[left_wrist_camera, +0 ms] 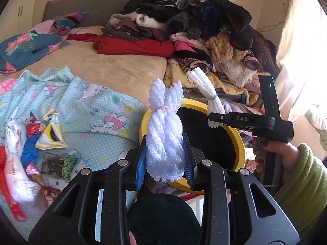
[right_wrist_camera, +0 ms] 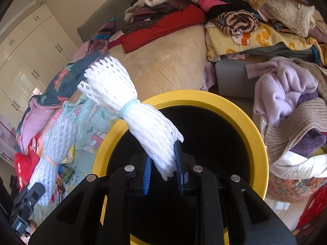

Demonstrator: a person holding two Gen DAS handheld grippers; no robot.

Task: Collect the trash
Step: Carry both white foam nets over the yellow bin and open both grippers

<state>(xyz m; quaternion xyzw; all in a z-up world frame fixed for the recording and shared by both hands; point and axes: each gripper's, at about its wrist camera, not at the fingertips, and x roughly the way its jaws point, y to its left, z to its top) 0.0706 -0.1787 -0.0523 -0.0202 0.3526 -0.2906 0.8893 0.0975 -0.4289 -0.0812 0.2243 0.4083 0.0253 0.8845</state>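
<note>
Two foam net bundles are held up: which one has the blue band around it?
The foam net bundle in the right gripper, bundle, over the yellow bin. The left gripper holds the pink-banded bundle.

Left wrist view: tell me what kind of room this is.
Most likely a bedroom: a bed with a tan cover, a heap of clothes piled at its head, and built-in wardrobe doors on the far wall.

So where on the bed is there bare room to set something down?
The tan blanket is bare between the red folded garment, the Hello Kitty sheet and the clothes pile. The sheet's left end is crowded with wrappers.
</note>
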